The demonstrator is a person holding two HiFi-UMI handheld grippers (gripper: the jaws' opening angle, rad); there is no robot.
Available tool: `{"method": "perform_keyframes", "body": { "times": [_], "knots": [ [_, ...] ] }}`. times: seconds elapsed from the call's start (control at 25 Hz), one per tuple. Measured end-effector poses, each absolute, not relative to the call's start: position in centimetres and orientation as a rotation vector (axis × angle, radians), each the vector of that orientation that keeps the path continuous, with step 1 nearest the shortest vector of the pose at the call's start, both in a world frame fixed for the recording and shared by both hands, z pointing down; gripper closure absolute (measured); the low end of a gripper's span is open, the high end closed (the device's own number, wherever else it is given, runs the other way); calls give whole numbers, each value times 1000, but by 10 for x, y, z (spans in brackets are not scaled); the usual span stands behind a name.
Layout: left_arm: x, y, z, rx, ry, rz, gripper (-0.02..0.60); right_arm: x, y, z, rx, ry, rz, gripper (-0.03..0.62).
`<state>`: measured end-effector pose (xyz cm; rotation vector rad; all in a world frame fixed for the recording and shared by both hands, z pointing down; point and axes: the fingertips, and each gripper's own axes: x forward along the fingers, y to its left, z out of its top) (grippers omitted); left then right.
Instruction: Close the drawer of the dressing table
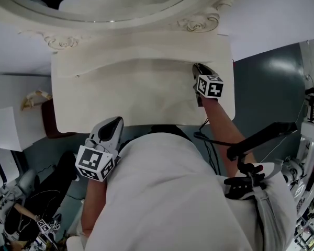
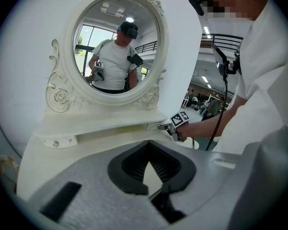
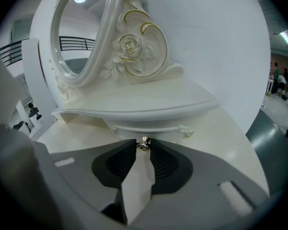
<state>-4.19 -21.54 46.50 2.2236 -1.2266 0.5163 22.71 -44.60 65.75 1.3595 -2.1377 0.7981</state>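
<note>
The white dressing table (image 1: 120, 95) carries an oval mirror (image 2: 117, 44) on a raised shelf (image 3: 149, 102). A small curved drawer (image 3: 146, 127) sits under the shelf's right end, its front showing just below the overhang. My right gripper (image 3: 143, 144) is shut on the drawer's little metal knob (image 3: 144, 143), one pad on each side; the head view shows this gripper (image 1: 197, 71) at the shelf's right front. The left gripper (image 1: 115, 121) hovers over the table's near edge, and its jaws (image 2: 149, 150) are shut with nothing in them, pointing at the mirror.
A second small drawer with a knob (image 2: 57, 142) sits under the shelf's left end. A brown object (image 1: 51, 123) and a gold ornament (image 1: 35, 97) lie left of the table. Dark floor (image 1: 261, 88) runs along the right side, cables (image 1: 204, 136) hang near my body.
</note>
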Motion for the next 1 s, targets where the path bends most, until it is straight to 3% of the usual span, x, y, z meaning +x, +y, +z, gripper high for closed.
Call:
{"method": "perform_keyframes", "body": {
  "times": [1.0],
  "knots": [
    [-44, -207, 464, 2210, -1258, 502, 578, 227, -455, 655, 1357, -2143, 774, 505]
  ]
}}
